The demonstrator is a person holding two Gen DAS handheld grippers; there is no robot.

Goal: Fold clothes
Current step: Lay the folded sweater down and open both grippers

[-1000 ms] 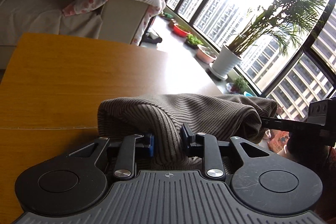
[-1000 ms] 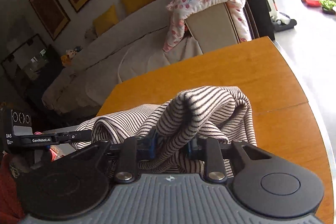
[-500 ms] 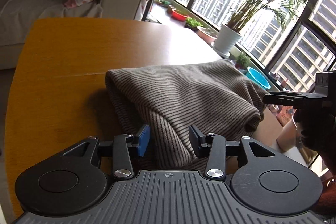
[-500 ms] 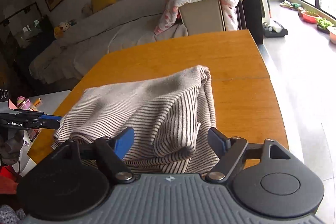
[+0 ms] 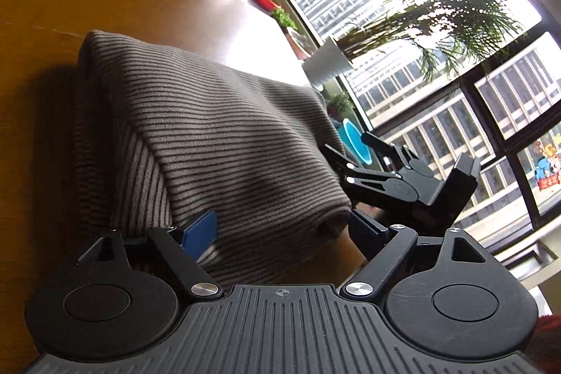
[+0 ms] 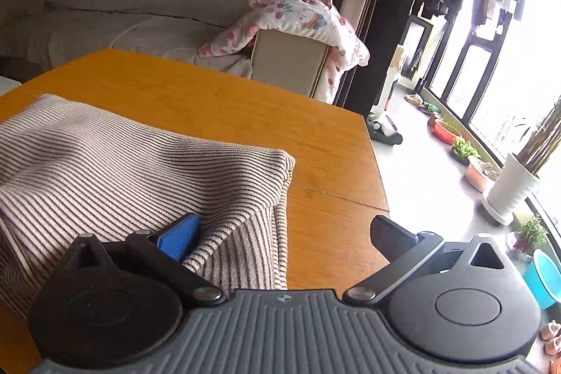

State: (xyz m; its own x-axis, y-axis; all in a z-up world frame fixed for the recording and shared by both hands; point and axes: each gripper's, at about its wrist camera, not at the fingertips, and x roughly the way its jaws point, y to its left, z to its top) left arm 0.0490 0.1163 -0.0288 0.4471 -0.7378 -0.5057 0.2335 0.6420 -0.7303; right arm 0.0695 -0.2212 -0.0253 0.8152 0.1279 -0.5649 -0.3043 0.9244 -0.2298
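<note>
With both grippers spread and just opened, pinching nothing: left gripper (image 5: pixel 282 230) astride the near fold of the sweater (image 5: pixel 217 135), right gripper (image 6: pixel 285 233) with one pad on cloth, the other over bare desk (image 6: pixel 217 100). Sweater folded, lying at the desk's near corner, close to the edge. Risk on pulling back: pad snagging knit, dragging the top layer, undoing the fold. Under-layers and sleeves hidden; near hem cut off by gripper bodies.
</note>
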